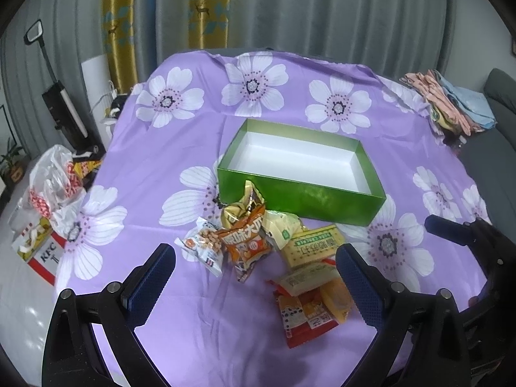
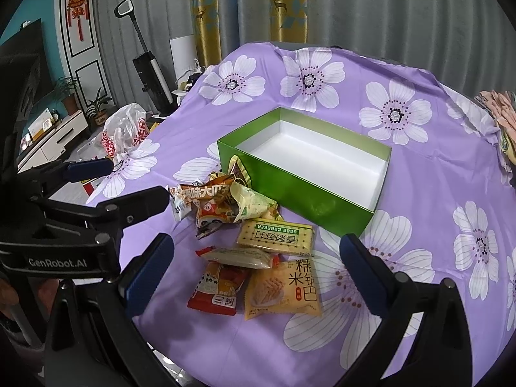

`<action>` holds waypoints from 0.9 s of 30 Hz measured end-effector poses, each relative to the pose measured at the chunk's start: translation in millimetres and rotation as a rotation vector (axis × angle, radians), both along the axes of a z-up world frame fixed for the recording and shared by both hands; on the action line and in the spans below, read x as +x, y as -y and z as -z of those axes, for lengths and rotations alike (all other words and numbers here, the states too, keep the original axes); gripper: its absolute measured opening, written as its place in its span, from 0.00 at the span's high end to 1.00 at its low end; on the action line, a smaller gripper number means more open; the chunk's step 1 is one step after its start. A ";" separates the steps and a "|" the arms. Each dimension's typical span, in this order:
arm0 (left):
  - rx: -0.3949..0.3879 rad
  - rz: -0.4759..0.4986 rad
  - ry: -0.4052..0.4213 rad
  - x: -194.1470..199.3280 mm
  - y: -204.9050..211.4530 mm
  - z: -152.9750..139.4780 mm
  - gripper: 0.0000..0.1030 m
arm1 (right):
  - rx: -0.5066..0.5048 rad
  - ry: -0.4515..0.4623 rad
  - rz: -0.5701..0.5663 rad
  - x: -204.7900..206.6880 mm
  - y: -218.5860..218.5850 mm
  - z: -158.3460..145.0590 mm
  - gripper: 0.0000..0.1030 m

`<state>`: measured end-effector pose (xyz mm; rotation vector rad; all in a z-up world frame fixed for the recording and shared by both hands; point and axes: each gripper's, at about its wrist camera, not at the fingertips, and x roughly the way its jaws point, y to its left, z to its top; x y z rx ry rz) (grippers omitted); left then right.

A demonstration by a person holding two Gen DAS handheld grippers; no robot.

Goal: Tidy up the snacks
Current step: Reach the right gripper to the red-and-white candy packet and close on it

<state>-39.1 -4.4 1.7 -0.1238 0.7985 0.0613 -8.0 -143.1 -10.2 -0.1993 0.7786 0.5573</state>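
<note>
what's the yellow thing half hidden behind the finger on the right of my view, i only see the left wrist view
Observer: In the right wrist view it is a yellow packet, lying flat beside the red packet.
Operator: anything on top of it
Observer: No; the soda cracker packet lies just beyond it, toward the green box.
Operator: right gripper holding anything
Observer: No, the right gripper is open, nothing between its fingers.
</note>
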 end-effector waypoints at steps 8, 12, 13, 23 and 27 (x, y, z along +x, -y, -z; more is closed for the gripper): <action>-0.189 0.076 -0.103 7.1 -12.3 41.9 0.04 | -0.025 -0.081 0.000 -1.0 12.2 32.6 0.00; -0.223 0.107 -0.135 6.4 -12.0 60.4 0.04 | -0.026 -0.128 0.009 -0.6 17.7 47.6 0.00; -0.235 0.119 -0.147 6.1 -11.3 65.4 0.04 | -0.022 -0.137 0.005 -1.3 18.5 50.5 0.00; -0.317 0.212 -0.245 7.8 -1.3 102.0 0.04 | 0.084 -0.326 -0.104 -23.2 15.2 99.2 0.13; -0.348 0.226 -0.269 10.4 3.7 112.0 0.09 | 0.111 -0.384 -0.145 -25.1 4.9 116.5 0.29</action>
